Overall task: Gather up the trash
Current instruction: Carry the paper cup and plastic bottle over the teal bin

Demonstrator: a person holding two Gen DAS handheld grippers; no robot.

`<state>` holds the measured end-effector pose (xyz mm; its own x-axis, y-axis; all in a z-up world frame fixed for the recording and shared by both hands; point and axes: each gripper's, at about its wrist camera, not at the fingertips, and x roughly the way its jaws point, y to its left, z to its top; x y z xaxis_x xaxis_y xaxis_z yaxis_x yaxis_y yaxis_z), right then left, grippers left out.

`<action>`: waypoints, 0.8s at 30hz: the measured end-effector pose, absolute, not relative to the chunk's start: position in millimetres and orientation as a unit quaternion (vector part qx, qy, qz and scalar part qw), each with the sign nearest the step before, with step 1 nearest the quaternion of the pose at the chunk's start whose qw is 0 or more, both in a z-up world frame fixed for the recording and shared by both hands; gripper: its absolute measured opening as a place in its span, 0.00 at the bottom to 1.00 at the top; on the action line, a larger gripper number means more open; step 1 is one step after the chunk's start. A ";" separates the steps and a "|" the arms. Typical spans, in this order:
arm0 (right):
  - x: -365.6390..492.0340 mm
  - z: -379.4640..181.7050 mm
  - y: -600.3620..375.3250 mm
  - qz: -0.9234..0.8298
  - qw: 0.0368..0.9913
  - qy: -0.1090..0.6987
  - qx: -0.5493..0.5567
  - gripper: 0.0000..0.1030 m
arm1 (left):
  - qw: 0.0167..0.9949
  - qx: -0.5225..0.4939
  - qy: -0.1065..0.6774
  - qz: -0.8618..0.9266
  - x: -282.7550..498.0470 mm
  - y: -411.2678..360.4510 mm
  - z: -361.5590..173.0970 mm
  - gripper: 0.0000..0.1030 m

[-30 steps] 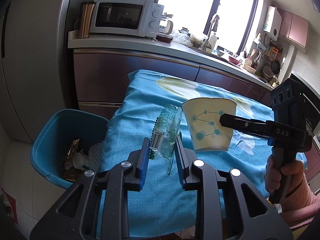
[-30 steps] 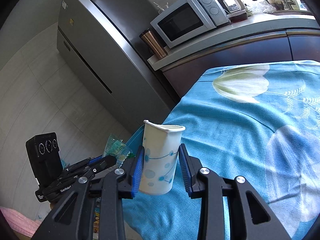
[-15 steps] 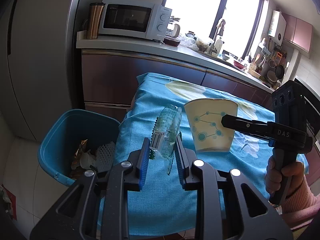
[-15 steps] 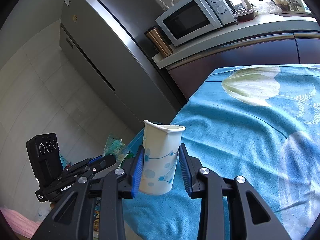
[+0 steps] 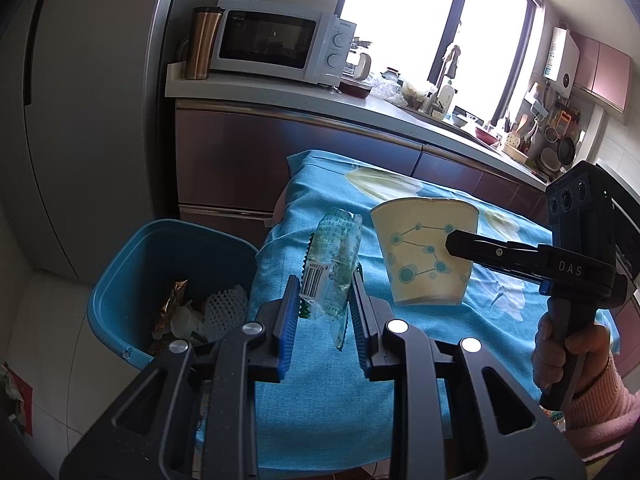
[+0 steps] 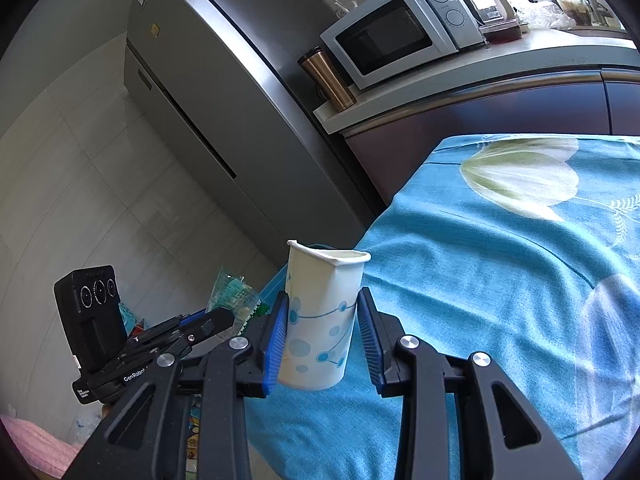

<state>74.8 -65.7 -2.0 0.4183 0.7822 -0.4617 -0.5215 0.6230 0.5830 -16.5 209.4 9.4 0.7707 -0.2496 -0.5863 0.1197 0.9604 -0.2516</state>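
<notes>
Right up close, the left gripper [image 5: 325, 307] is squeezed onto a crumpled plastic wrapper [image 5: 331, 270], its blue pads pressing both sides. A barcode with small numbers shows on the wrapper, but they are too tiny to read well. The wrapper's bottom tip hangs loose below the pads.

At 3 o'clock from it, the right gripper [image 6: 322, 338] is clamped on a paper cup [image 6: 322, 320]. The cup is white with blue dots and lines, and its rim is bent flat on one side. "DAS" is printed on the right gripper's side in the left view; "GenRobot" shows partly on the left gripper in the right view, its end cut off. A hand [image 5: 568, 354] in a pink sleeve [image 5: 600, 400] holds the right gripper's handle.

Both things hang above the left edge of the table, which wears a blue tablecloth [image 5: 420, 360] with big white flowers. At 9 o'clock from the wrapper, down on the floor, sits a blue trash bin [image 5: 132, 280]. Its mouth is open, with free room above it. Inside lie a gold wrapper and white foam netting; the rest is hard to make out.

Farther back stand a grey fridge [image 6: 208, 92], a copper travel mug [image 5: 204, 42] and a white microwave [image 5: 280, 40]. The microwave's brand is too blurry to read. The bright window [image 5: 432, 20] washes out the far counter.
</notes>
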 end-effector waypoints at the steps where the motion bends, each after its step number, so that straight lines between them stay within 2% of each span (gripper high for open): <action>1: 75.0 -1.7 -64.2 0.397 0.823 0.366 0.177 0.32 | 0.936 -0.101 0.324 -0.098 -16.5 210.3 9.7 0.25; 24: 74.7 6.5 -34.6 0.418 0.814 0.370 0.161 0.32 | 0.938 -0.119 0.319 -0.069 -21.1 240.6 8.2 0.25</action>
